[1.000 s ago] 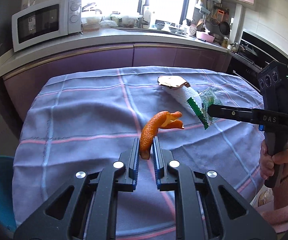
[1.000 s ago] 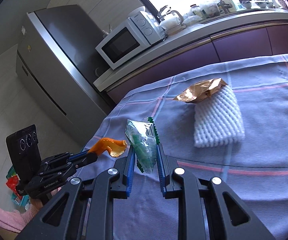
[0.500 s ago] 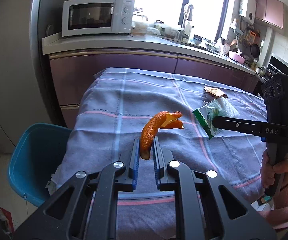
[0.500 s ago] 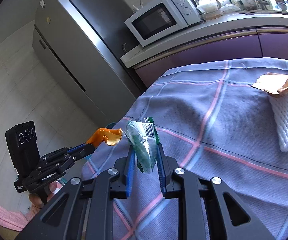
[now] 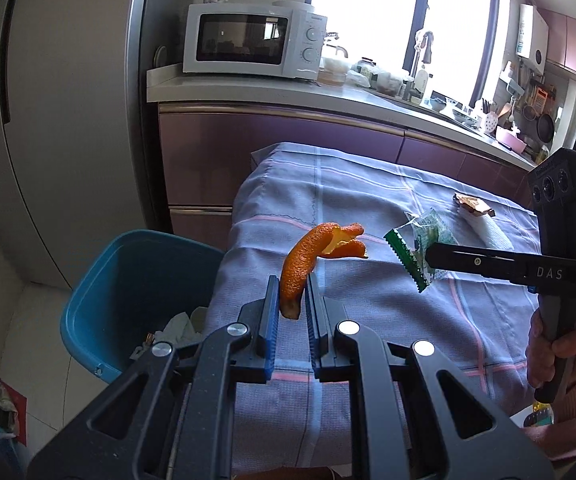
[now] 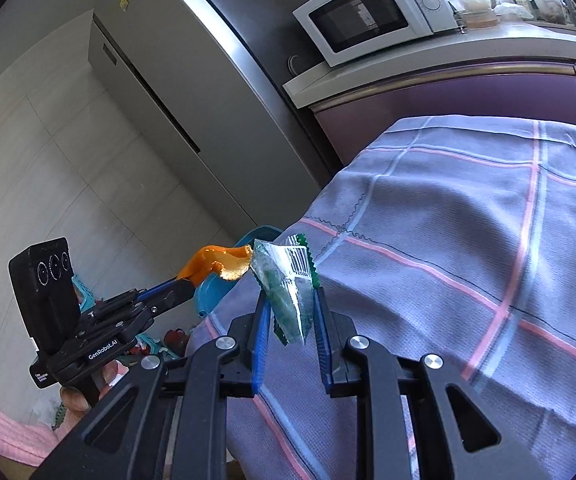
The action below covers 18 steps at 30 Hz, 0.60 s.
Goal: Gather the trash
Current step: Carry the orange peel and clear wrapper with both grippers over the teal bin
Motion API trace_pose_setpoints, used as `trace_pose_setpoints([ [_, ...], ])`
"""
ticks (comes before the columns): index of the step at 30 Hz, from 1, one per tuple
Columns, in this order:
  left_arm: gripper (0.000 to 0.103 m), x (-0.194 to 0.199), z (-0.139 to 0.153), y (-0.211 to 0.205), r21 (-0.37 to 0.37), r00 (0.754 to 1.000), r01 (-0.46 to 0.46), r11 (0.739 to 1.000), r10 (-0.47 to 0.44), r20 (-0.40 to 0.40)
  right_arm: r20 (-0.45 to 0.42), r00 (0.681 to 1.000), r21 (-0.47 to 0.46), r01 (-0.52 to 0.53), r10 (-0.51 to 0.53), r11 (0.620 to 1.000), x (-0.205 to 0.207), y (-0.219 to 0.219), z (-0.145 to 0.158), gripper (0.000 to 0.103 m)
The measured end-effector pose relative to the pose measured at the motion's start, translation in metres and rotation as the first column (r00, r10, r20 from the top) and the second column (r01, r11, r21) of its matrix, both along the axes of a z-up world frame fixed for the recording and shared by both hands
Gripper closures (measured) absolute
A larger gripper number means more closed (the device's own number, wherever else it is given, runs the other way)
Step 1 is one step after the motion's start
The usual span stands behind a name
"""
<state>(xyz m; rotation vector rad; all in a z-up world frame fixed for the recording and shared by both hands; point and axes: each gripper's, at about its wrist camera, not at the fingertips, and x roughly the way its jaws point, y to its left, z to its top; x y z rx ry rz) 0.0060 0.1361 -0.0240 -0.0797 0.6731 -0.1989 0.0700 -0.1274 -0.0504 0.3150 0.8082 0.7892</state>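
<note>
Left wrist view: left gripper [image 5: 292,304] is pinching the orange peel [image 5: 308,256] by its lower end (light, limp). Right gripper [image 6: 290,320] is clamping the crinkly green wrapper [image 6: 288,284], probably slippery.

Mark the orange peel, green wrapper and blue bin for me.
orange peel [image 5: 302,264], left wrist view, on its curved outer skin.
green wrapper [image 6: 288,292], right wrist view, mid-body above the pads.
blue bin [image 5: 99,280], left wrist view, on its inner wall.

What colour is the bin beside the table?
Blue bin, clearest in the left wrist view.
</note>
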Motion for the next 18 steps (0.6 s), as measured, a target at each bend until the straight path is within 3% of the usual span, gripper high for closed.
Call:
trace_pose_setpoints([
  [18, 0.090, -0.004, -0.006, 0.049, -0.028, 0.992, -0.126, 0.992, 0.125, -0.007, -0.018, 0.992, -0.038, -0.127, 0.127, 0.991, 0.018, 0.078, 0.000, 0.083],
])
